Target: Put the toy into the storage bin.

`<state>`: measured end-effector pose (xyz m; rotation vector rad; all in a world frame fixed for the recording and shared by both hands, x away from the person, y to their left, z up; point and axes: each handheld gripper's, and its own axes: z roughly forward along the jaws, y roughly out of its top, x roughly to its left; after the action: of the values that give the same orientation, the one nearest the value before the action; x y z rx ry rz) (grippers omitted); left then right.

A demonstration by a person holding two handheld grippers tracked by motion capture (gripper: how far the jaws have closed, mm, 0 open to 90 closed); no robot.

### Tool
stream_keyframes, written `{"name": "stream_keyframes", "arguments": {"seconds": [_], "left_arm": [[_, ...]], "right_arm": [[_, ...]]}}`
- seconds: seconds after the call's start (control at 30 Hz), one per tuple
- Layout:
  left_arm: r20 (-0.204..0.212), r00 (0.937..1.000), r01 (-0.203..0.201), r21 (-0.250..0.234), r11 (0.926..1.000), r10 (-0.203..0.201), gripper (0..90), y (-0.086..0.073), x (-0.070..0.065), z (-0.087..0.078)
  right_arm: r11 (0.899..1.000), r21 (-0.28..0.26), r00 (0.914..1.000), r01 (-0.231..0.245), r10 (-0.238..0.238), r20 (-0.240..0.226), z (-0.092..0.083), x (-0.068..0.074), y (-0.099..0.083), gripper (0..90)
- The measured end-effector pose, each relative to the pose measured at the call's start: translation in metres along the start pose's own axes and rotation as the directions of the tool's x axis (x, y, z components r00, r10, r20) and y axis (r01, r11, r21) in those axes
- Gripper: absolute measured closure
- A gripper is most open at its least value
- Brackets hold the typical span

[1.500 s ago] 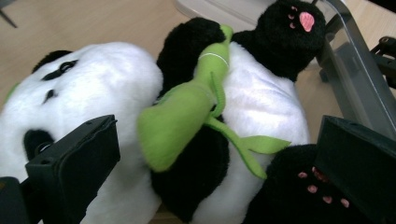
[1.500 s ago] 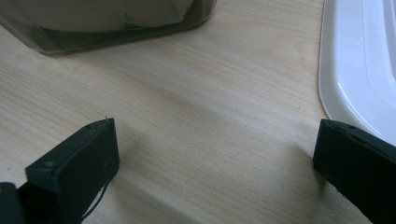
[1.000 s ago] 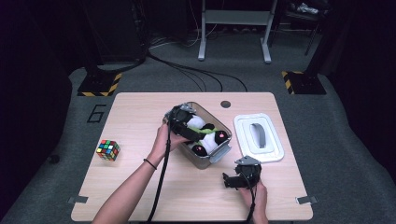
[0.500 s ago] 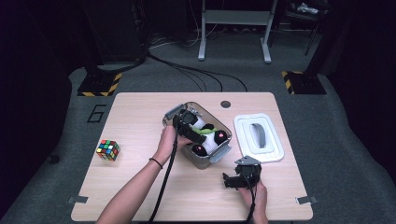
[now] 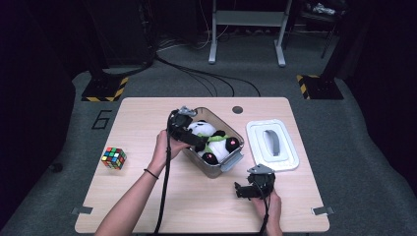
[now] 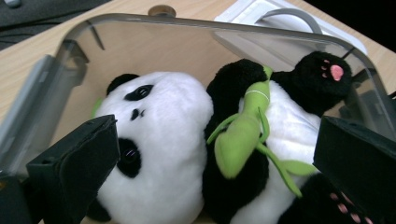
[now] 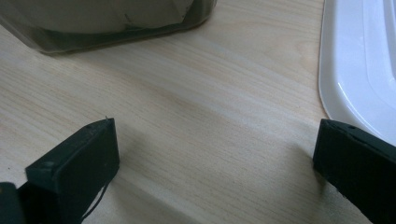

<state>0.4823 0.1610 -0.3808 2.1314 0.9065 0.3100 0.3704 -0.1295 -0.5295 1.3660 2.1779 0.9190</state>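
Observation:
A black-and-white panda plush (image 5: 214, 142) lies on its back inside a clear plastic bin (image 5: 231, 162) at the middle of the table. My left gripper (image 5: 199, 139) reaches into the bin from its left side. In the left gripper view it (image 6: 215, 172) stands open, with its jaws either side of the panda (image 6: 159, 130), and I cannot tell whether they touch it. A green plush sprig (image 6: 243, 140) lies across the panda's chest. My right gripper (image 5: 242, 189) rests low near the table's front edge, open over bare wood (image 7: 215, 163).
The bin's white lid (image 5: 273, 145) with a grey handle lies flat to the right of the bin, its edge close to my right gripper (image 7: 359, 60). A colour cube (image 5: 113, 158) sits at the table's left. The bin's wall (image 7: 107, 23) stands just ahead of my right gripper.
My left gripper has moved from the bin's far-left rim down and inward over the panda. The right gripper has stayed where it was.

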Motion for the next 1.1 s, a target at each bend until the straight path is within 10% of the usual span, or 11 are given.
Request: {"name": "stream_keyframes", "arguments": {"seconds": [0.67,1.1], "left_arm": [[-0.101,0.9925,0.06,-0.098,0.9933,-0.07,0.0,-0.056,0.041,-0.068],[-0.163,0.975,0.13,-0.132,0.9826,-0.151,0.0,-0.099,0.069,-0.088]], "right_arm": [[1.0,0.0,1.0,0.0,0.0,0.0,0.0,0.0,0.0,0.0],[1.0,0.0,1.0,0.0,0.0,0.0,0.0,0.0,0.0,0.0]]}}
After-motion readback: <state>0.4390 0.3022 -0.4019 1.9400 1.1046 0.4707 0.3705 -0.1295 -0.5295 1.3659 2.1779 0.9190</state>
